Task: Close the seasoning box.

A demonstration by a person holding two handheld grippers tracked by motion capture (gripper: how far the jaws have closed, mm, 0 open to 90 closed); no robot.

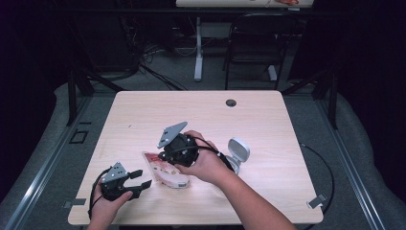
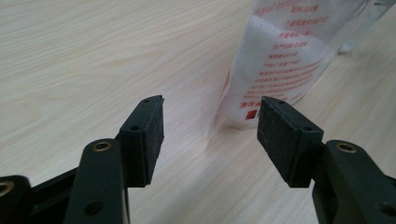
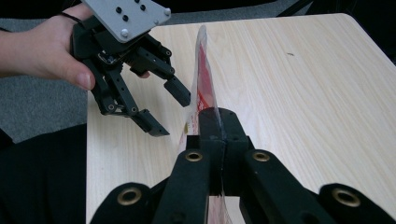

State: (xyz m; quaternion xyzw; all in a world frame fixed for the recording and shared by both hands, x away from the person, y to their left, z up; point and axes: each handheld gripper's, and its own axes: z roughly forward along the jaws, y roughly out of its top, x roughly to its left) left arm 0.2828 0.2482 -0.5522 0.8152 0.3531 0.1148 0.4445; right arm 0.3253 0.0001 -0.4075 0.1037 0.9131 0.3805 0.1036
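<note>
A clear plastic bag [image 1: 167,173] with red print and white contents lies on the pale wooden table [image 1: 268,124], near its front. My right gripper [image 1: 163,158] is shut on the bag's thin edge; in the right gripper view its jaws [image 3: 217,122] pinch the film, and the bag [image 3: 203,77] stands up edge-on beyond them. My left gripper [image 1: 142,178] is open just left of the bag, pointing at it. In the left gripper view its pads [image 2: 152,135] stand wide apart with nothing between them, and the bag [image 2: 280,60] stands a little ahead. The right gripper view also takes in this open left gripper [image 3: 168,111].
A small white and grey round device [image 1: 238,152] stands just right of my right hand. A cable hole [image 1: 231,102] marks the table's far side. A black chair [image 1: 253,38] and a desk leg [image 1: 198,48] stand beyond the table. The table's front edge is close to the left hand.
</note>
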